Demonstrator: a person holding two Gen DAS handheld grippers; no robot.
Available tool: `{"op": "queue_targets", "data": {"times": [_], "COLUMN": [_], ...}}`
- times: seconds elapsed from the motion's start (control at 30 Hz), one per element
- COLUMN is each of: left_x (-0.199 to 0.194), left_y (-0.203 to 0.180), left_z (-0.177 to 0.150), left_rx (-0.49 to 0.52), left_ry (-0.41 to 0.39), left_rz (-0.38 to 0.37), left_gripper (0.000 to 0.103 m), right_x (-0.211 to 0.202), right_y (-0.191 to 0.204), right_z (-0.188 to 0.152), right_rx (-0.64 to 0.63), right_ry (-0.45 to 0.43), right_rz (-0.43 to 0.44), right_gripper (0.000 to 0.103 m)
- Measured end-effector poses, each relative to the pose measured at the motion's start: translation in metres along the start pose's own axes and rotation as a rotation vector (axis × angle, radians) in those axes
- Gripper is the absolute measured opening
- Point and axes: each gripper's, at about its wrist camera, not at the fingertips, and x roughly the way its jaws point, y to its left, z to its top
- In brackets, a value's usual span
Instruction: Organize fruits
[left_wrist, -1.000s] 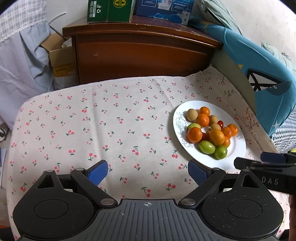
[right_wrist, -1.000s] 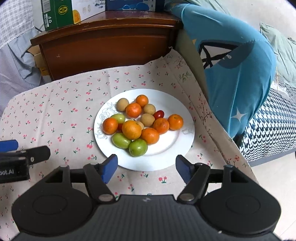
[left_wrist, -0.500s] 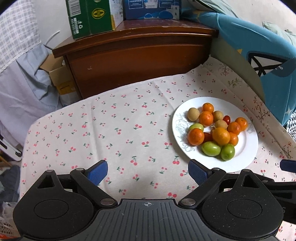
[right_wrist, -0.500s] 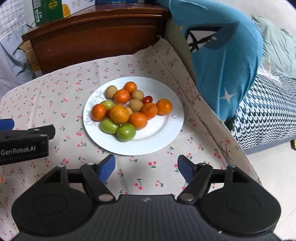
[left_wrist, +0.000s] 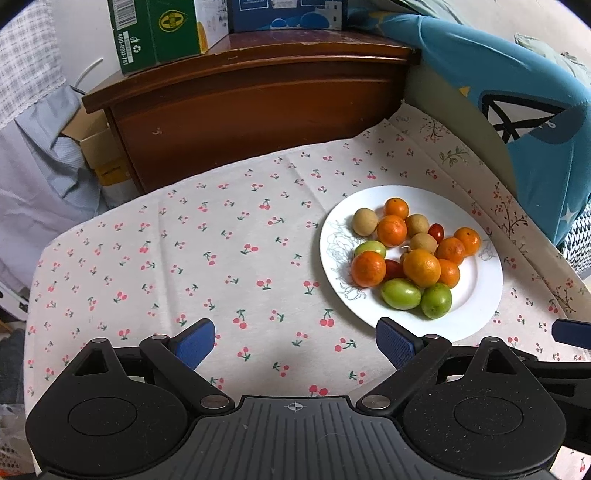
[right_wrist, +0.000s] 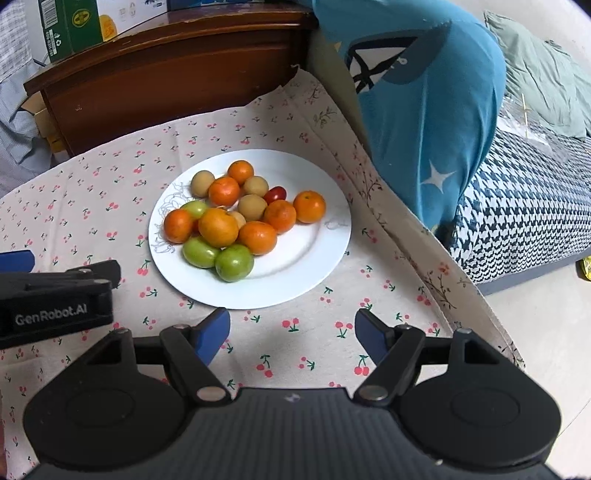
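A white plate (left_wrist: 480, 295) (right_wrist: 317, 251) sits on the cherry-print cloth and holds a pile of fruit: several oranges (left_wrist: 421, 267) (right_wrist: 218, 227), green fruits (left_wrist: 400, 293) (right_wrist: 234, 263), tan round fruits (left_wrist: 365, 221) (right_wrist: 202, 183) and a small red tomato (left_wrist: 436, 232) (right_wrist: 276, 194). My left gripper (left_wrist: 293, 341) is open and empty, near the table's front, left of the plate. My right gripper (right_wrist: 291, 332) is open and empty, just in front of the plate's near rim. The left gripper also shows in the right wrist view (right_wrist: 55, 299).
A brown wooden cabinet (left_wrist: 258, 110) stands behind the table with a green box (left_wrist: 159, 33) and a blue box (left_wrist: 288, 14) on top. A blue cushion (right_wrist: 424, 110) and a bed with a houndstooth cover (right_wrist: 524, 214) lie to the right. Cardboard boxes (left_wrist: 96, 147) sit at the left.
Both grippers have risen and tilted, so the plate sits lower and nearer in each view. Both stay open and empty. The fruit has not moved.
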Motion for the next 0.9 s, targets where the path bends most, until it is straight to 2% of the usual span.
{"op": "queue_targets", "data": {"times": [0.57, 0.9], "left_x": [0.006, 0.011], "left_y": [-0.002, -0.003], "left_z": [0.001, 0.0], "left_rx": [0.01, 0.014], "left_ry": [0.009, 0.025], "left_rz": [0.012, 0.009], "left_gripper": [0.095, 0.095], "right_x": [0.007, 0.014], "right_y": [-0.008, -0.003], "right_z": [0.004, 0.006], "right_rx": [0.07, 0.057], "right_ry": [-0.004, 0.006], "right_rz": [-0.03, -0.028], "right_gripper": [0.075, 0.075]}}
